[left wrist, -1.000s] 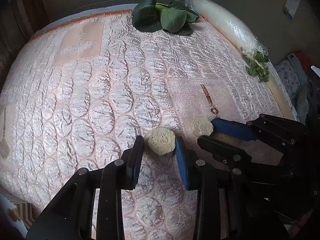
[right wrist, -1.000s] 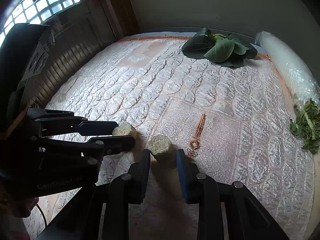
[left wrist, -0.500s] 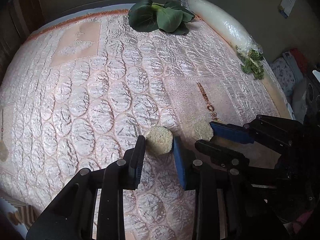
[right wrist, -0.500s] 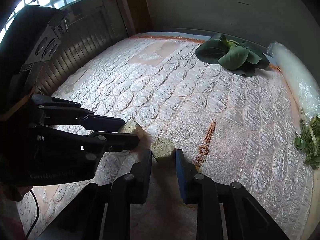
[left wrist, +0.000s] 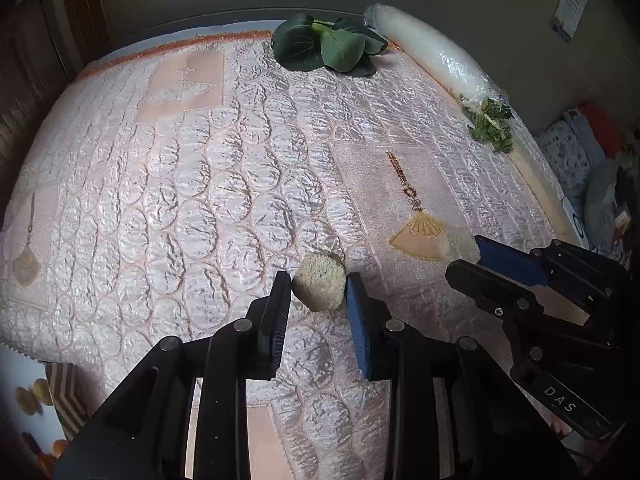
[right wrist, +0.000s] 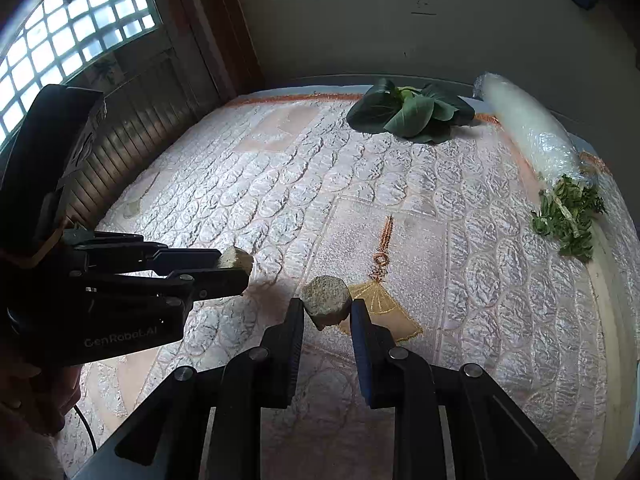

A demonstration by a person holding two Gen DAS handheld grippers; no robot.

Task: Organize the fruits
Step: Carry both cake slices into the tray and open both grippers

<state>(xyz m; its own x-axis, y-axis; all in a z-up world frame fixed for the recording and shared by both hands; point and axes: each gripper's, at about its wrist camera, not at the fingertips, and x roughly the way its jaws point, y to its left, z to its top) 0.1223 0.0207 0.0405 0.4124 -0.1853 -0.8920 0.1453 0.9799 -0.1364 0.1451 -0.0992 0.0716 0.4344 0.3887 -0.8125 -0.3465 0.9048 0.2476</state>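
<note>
**Both grippers hold a pale chunk above the quilted mattress**

Nearest the left wrist camera, the left gripper [left wrist: 318, 294] reaches forward and slightly down, its two blue-padded fingers clamped on a pale, rough-textured chunk [left wrist: 320, 285] that sits between the tips. In the right wrist view the same gripper [right wrist: 236, 270] comes in from the left, lying nearly level, with the chunk [right wrist: 237, 258] poking out past its tips and casting a shadow on the cloth below, so it appears lifted off the surface.

The right gripper [right wrist: 327, 310] points forward in the same way, its fingers closed against a second chunk [right wrist: 326, 301], a speckled, many-sided piece. Seen from the left wrist camera, the right gripper [left wrist: 466, 256] enters from the right edge at a shallow slant, and its chunk [left wrist: 460, 244] shows only in part at the fingertips, over an embroidered fan motif [left wrist: 418, 236]. The two grippers are near each other, side by side, not touching.

Beneath them spreads the pink quilted mattress [left wrist: 200, 184]. At its far edge lies a bunch of broad green leaves [left wrist: 330, 42], and just beside it, along the right side, a long white radish in clear wrap [left wrist: 432, 58] with its small leafy top [left wrist: 492, 124] at the nearer end.
</note>
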